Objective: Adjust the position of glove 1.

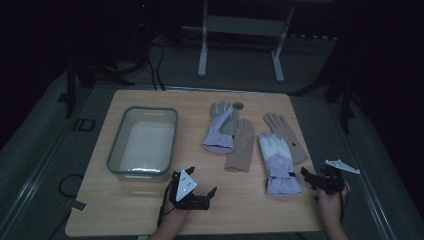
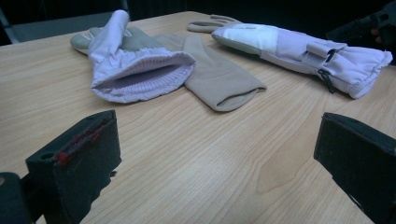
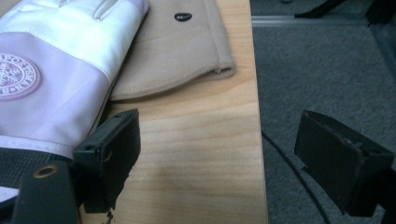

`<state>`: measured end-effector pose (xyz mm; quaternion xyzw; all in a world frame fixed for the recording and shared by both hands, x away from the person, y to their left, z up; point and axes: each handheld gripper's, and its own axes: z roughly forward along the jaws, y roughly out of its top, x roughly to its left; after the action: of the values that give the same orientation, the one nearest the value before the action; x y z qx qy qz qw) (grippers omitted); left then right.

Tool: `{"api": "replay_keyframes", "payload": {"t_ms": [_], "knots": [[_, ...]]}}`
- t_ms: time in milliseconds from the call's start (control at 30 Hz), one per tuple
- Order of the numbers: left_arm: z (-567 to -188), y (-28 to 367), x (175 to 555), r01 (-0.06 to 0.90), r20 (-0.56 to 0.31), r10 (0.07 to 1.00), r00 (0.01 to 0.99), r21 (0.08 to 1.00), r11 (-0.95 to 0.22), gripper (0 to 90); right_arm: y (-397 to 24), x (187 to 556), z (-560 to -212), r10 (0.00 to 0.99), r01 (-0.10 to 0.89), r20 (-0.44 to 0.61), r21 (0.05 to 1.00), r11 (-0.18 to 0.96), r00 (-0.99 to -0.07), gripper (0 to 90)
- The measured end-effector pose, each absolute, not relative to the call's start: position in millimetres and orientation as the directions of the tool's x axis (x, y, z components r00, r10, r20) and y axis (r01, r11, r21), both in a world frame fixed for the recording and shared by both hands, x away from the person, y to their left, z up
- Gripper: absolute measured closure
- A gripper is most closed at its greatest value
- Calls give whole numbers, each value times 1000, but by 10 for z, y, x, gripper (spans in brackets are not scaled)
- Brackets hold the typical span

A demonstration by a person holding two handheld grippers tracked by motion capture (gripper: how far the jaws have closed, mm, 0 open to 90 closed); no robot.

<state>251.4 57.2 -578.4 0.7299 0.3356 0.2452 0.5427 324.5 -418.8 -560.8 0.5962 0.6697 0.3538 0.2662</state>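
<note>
lower centre: left gripper (image 1: 200,192), jaws wide, empty, aimed at lilac glove (image 2: 140,70); lower right: right gripper (image 1: 314,179), wide, empty, beside second lilac glove (image 1: 279,162), poised for pickup.

Pale wooden worktop (image 1: 130,210) on grey carpeted floor (image 1: 240,70). White metal frame stand (image 1: 202,50) behind, black cables (image 1: 157,70) trailing alongside. Dim lighting, dark surroundings.

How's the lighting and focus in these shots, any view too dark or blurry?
High view: dim overall, the surroundings nearly black, the wooden table and tray readable. Left gripper view: brighter, lilac glove sharp, near jaws slightly soft. Right gripper view: well lit, glove badge slightly soft, tan glove clear.
</note>
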Motion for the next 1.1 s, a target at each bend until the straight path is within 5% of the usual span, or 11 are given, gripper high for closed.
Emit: {"api": "replay_keyframes", "payload": {"t_ms": [400, 1100], "knots": [[-5784, 576, 2519, 227, -13, 753, 658, 957, -182, 7, -4204, 3227, -5512, 988, 601, 51, 798, 48, -146, 152], [-5783, 575, 2521, 233, -18, 749, 662, 955, -183, 7, -3754, 3726, -4518, 970, 582, -7, 799, 153, -245, 113]]}}
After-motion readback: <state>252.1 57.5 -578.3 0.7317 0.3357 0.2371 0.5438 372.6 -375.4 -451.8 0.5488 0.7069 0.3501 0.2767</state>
